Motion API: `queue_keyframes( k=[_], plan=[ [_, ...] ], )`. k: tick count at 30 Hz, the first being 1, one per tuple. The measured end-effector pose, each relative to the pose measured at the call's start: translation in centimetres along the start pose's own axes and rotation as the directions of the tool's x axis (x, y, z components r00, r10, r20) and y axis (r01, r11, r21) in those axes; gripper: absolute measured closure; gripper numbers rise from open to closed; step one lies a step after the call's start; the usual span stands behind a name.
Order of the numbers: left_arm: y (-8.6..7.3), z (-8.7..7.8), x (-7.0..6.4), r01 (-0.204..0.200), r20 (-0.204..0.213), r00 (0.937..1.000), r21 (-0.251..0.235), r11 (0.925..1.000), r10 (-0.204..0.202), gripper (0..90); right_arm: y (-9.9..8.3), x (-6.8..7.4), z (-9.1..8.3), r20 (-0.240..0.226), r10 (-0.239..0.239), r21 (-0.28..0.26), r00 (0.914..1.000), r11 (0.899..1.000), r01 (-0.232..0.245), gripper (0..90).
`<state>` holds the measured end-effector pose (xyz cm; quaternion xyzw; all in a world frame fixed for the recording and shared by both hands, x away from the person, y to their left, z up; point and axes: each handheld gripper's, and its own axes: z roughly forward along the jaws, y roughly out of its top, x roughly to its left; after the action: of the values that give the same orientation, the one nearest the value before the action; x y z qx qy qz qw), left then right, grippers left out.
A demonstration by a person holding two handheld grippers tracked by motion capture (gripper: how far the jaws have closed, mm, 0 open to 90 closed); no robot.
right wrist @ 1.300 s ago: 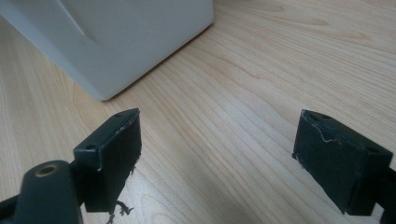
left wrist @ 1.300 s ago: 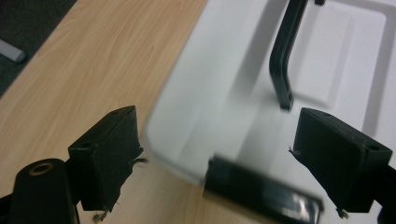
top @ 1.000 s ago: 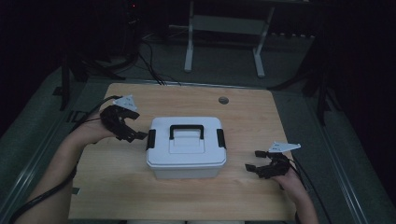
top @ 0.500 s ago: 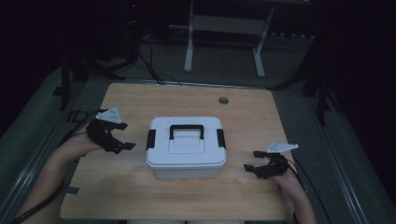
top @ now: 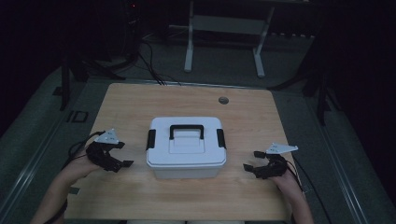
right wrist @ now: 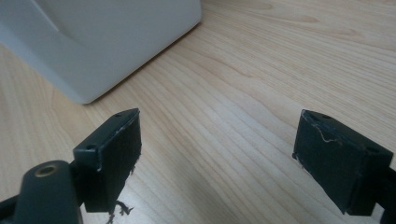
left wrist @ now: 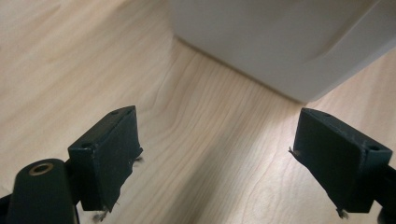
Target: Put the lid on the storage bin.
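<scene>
- The left tool (top: 122,154) was held low over the bench (top: 140,102) at the near left, its jaws spread wide with nothing between them; in the left gripper view bare wood lay between the jaws.
- The right tool (top: 252,160) was seen at the near right, likewise spread wide and empty, pointed toward the box.
- The white box (top: 186,161) was found between the two tools, near each but touched by neither, at the middle of the bench.
- Its long axis was laid left to right across the bench, with the lid up and the black handle (top: 186,129) folded flat along that axis.
- A black latch (top: 151,139) was seen at the left end of the lid and another latch (top: 221,138) at the right end.
- The box was judged to be stiff, smooth plastic, likely light if empty and slippery on its plain walls; the handle or the latches were judged the surest places to be gripped.
- Farther off, a round cable port (top: 223,100) was set in the bench.
</scene>
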<state>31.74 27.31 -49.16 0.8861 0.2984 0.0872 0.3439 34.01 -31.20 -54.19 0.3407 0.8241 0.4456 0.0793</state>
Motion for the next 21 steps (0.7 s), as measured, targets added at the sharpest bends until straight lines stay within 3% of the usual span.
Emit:
queue_keyframes(
  k=[6, 10, 14, 15, 21],
  plan=[
    [-2.5, 1.1, -0.1, 0.061, -0.041, 0.9973, -0.020, 0.9980, -0.061, 14.3, -0.3, 0.1, 0.1, 0.032, -0.002, -0.009, 0.9995, 1.000, 0.003, 14.7],
    [-3.2, 1.4, -0.2, 0.084, -0.050, 0.9951, -0.032, 0.9960, -0.085, 14.3, -0.4, 0.1, 0.2, 0.039, 0.000, -0.007, 0.9992, 1.000, 0.001, 14.2],
    [-3.9, 1.9, -0.3, 0.095, -0.112, 0.9888, -0.042, 0.9946, -0.099, 14.3, -0.6, 0.0, 0.0, 0.059, 0.015, -0.028, 0.9982, 1.000, -0.014, 14.2],
    [-4.3, 2.2, -0.4, 0.113, -0.121, 0.9854, -0.061, 0.9917, -0.120, 14.3, -0.6, 0.0, 0.0, 0.062, 0.017, -0.032, 0.9979, 0.999, -0.015, 14.2],
    [-4.9, 3.0, -0.9, 0.121, -0.154, 0.9792, -0.077, 0.9896, -0.132, 14.3, -0.8, -0.2, -0.1, 0.080, 0.028, -0.043, 0.9964, 0.999, -0.025, 14.2]
  ],
)
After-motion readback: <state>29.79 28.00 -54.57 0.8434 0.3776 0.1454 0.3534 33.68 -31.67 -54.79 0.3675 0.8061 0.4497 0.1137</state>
